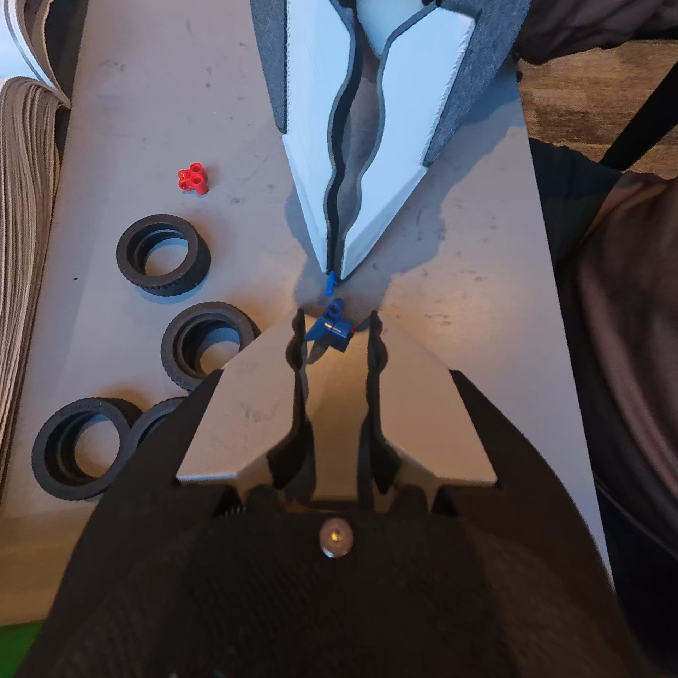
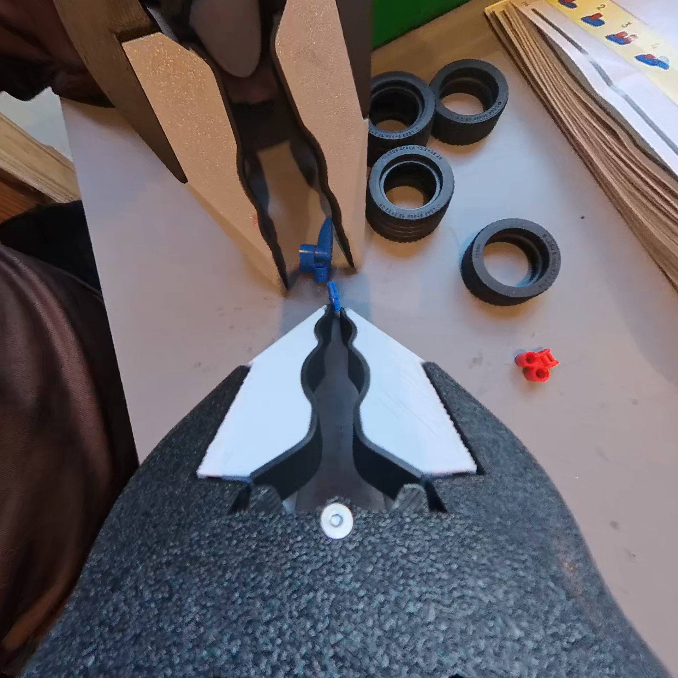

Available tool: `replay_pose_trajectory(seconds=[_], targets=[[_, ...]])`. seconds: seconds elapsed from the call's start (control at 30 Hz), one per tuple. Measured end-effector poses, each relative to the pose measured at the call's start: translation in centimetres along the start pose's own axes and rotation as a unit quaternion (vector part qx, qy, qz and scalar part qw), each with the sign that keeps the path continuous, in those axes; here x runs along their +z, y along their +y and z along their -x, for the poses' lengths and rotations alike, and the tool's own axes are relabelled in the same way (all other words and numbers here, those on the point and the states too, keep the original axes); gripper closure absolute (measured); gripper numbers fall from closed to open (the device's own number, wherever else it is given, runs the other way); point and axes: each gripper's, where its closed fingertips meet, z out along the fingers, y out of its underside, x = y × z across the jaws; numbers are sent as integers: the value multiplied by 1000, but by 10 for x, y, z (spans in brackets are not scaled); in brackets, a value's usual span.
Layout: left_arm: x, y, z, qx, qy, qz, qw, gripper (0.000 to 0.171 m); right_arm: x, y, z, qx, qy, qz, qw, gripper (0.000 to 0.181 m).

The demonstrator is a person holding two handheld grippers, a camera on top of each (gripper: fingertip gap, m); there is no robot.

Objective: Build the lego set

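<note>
Blue pin (image 2: 333, 293) pinched in the closed right fingers (image 2: 334, 312); blue connector (image 1: 332, 326) between spread left fingers (image 1: 304, 330).

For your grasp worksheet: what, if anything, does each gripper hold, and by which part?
Right gripper: small blue pin, pinched by its rear end. Left gripper: open around the blue connector piece, holding nothing.

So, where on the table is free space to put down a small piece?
Bare table lies between the red connector and the right gripper. The strip on the person's side is free too. Crowded: the four tyres beside the booklet, and where the grippers meet.
</note>
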Motion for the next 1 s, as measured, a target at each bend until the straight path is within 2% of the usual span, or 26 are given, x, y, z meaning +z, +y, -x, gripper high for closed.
replay_pose_trajectory(seconds=[0.3, 0.4, 0.57, 0.73, 1.0], targets=[[-4, 3, 3, 6, -7, 4, 1000, 134, -1, 2, -4, 10, 2, -12, 1000, 178], [-10, -6, 2, -2, -1, -23, 1000, 134, -4, 1, -6, 7, 7, -20, 1000, 178], [-18, -17, 4, 32, -27, -50, 998, 156, -12, -12, 4, 18, -28, -58, 998, 178], [-14, -19, -2, 84, -47, -44, 994, 162, -14, -17, 12, 31, -55, -68, 996, 178], [-13, -21, -10, 111, -45, -44, 992, 169, -11, -18, 18, 16, -51, -51, 997, 178]])
